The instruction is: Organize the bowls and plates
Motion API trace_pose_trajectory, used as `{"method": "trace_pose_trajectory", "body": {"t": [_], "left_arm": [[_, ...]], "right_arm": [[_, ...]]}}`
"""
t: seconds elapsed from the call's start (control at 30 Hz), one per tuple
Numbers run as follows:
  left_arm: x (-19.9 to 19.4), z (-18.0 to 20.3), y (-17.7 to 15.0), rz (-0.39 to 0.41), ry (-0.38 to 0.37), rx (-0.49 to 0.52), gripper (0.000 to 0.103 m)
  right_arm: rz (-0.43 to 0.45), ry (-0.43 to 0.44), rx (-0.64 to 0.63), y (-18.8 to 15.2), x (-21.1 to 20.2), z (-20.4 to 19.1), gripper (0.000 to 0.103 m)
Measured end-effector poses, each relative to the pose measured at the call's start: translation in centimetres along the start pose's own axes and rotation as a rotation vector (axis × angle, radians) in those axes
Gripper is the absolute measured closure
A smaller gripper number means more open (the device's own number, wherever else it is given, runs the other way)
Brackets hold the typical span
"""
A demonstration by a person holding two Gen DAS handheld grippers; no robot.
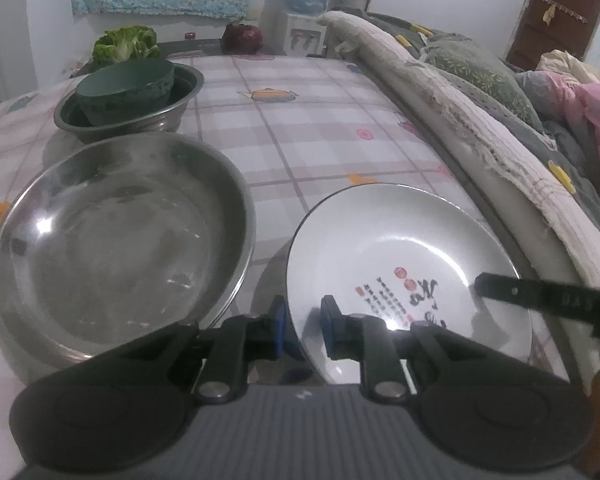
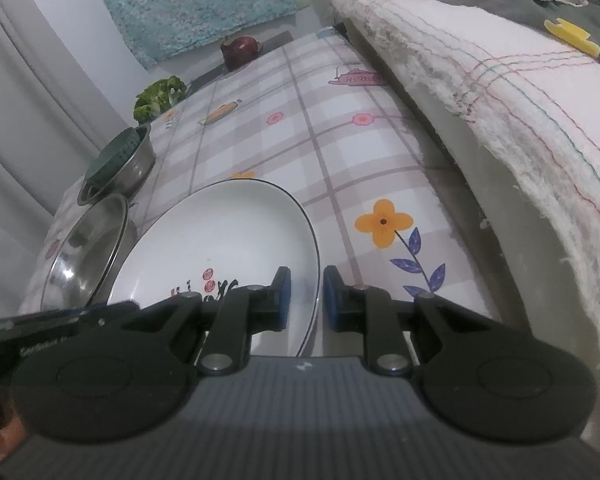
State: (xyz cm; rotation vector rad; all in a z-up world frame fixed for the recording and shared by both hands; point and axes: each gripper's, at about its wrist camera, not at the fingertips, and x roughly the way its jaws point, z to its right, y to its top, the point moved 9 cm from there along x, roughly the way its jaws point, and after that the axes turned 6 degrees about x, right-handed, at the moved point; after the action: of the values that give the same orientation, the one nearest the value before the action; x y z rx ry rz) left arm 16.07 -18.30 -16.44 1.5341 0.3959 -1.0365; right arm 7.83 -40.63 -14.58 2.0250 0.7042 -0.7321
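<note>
A white plate point(image 1: 400, 248) with red and black writing is held just above the checked tablecloth point(image 1: 300, 120). My left gripper point(image 1: 306, 320) is shut on its near left rim, which passes between the blue pads. My right gripper point(image 2: 306, 300) is shut on the plate's point(image 2: 228, 232) right rim; one of its fingers point(image 1: 500, 290) reaches in from the right in the left wrist view. A large steel basin point(image 1: 116, 240) lies empty to the left of the plate. Behind it, a small steel bowl point(image 1: 188, 92) holds an upturned dark green bowl point(image 1: 128, 80).
A lettuce point(image 1: 126, 42) and a red onion point(image 1: 242, 38) sit at the table's far end. Folded bedding point(image 1: 480, 120) runs along the right edge of the table. A water dispenser point(image 1: 306, 12) stands beyond the far end.
</note>
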Motion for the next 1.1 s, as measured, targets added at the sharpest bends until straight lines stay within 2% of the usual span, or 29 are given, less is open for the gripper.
{"method": "trace_pose_trajectory", "body": {"t": [0.23, 0.63, 0.93, 1.1], "left_arm": [[-0.1, 0.0, -0.1, 0.014, 0.006, -0.004, 0.085], [-2.8, -0.3, -2.3, -0.026, -0.002, -0.028, 0.086], [-1.9, -0.4, -1.7, -0.026, 0.015, 0.004, 0.085], [-1.3, -0.2, -1.6, -0.038, 0.011, 0.0, 0.08]], "right_arm": [[0.003, -0.002, -0.019, -0.3, -0.1, -0.2, 0.085], [-0.006, 0.01, -0.064, 0.2, 0.9, -1.5, 0.084], [0.003, 0.015, -0.077, 0.1, 0.7, -1.4, 0.085], [0.001, 0.019, -0.069, -0.5, 0.1, -1.1, 0.085]]}}
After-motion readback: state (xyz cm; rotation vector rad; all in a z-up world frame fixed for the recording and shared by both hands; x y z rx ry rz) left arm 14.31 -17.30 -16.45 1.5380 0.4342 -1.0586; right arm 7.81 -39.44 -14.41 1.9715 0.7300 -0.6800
